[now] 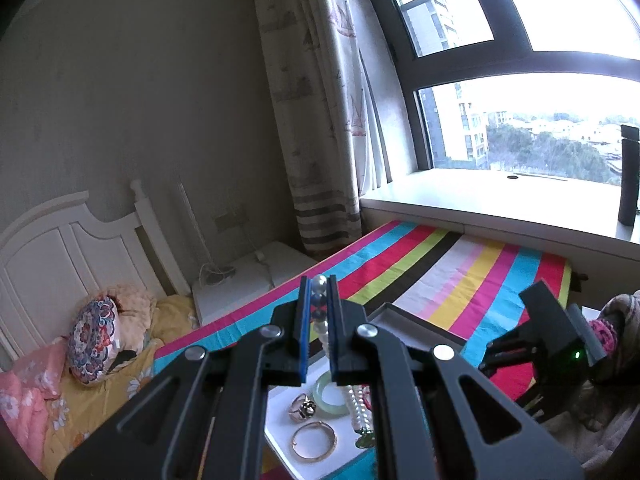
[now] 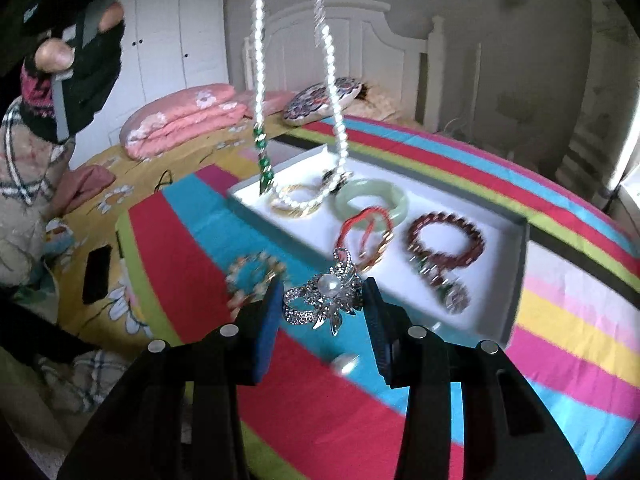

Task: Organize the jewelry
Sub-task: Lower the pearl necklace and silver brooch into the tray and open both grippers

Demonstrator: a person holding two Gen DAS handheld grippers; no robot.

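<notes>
The left gripper [image 1: 319, 312] is clenched on a pearl necklace [image 2: 334, 92], whose strands hang down so that the lowest loop rests in the white tray [image 2: 516, 248] across a gold bangle [image 2: 294, 200], the green-beaded end dangling free just above the tray's ten o'clock corner. The right gripper [image 2: 322, 304] grasps a silver pearl brooch [image 2: 326, 292] between its blue pads [image 2: 267, 320], above the striped cloth [image 2: 560, 320] near the tray's seven o'clock edge. Inside the tray, a jade bangle [image 2: 372, 200] lies at center, a red cord bracelet [image 2: 366, 232] touching it at six o'clock, a dark red bead bracelet [image 2: 444, 244] toward four o'clock.
</notes>
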